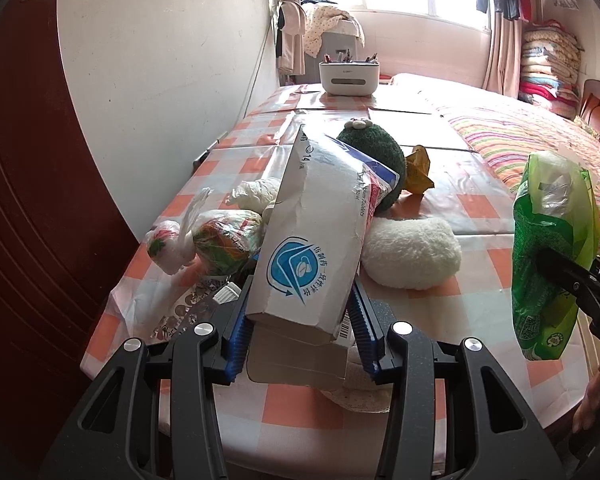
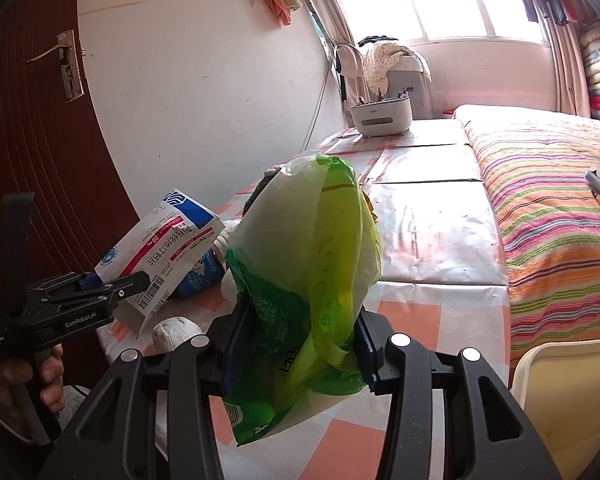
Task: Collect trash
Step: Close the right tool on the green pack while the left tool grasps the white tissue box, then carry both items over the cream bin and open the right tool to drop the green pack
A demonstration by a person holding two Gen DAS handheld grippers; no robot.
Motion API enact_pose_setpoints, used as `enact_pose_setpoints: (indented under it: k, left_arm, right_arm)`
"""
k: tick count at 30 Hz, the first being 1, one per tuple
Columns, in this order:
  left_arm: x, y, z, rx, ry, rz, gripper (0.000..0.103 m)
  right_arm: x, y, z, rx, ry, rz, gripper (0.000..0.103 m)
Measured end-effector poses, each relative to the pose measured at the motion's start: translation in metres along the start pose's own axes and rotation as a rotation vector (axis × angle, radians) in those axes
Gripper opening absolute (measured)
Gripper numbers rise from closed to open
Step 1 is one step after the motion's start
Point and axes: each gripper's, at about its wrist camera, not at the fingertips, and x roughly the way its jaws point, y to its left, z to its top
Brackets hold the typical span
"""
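L gripper [image 1: 300, 332]: black frame w/ ribbed blue pads [image 1: 240, 332], jaws closed narrow on the lower end of a flat white cardboard medicine box [image 1: 316, 236]; box creased, bottom flap hanging open, tilted up off the table; round blue logo and a barcode near the pads, "14" at the far end; from the R cam the other face shows a pink stripe, "20 mg" and Chinese print; L gripper body reads "GenRobot.AI", a hand [image 2: 40, 380] wrapped on its handle.

R gripper [image 2: 296, 344]: same black build, pads pinching a crumpled thin green plastic bag [image 2: 312, 280]; translucent lime upper part, darker printed green lower part, held up above the table [image 1: 480, 288]; print on it too warped to read.

Table covered in glossy orange-and-white check plastic cloth; just beyond the box a fluffy white plush piece [image 1: 412, 252]; left of it two knotted clear plastic bags [image 1: 216, 240] w/ coloured contents, a small white ribbed cap [image 1: 226, 294] beside them; behind the box a fuzzy dark green round plush [image 1: 376, 152], then a crinkled yellow wrapper [image 1: 418, 168], prob. foil.

Far end: white oval plastic caddy [image 1: 349, 76] holding pens; striped bedspread [image 1: 532, 140] to the right.
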Motion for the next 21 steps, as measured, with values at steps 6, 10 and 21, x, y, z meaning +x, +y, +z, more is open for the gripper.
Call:
enact_pose_setpoints:
  k: [6,10,21]
  left_arm:
    - [-0.008,-0.028,0.001,0.017,-0.02,-0.054,0.043]
    - [-0.011,-0.05,0.002,0.038,-0.024,-0.102,0.043]
    - [-0.012,-0.112,0.001,0.105,-0.014,-0.235,0.043]
  right_arm:
    - [-0.02,-0.012,-0.003,0.027,-0.04,-0.041,0.044]
    - [-0.033,-0.024,-0.002,0.053,-0.068,-0.075,0.044]
    - [-0.073,-0.063,-0.008,0.13,-0.139,-0.201,0.044]
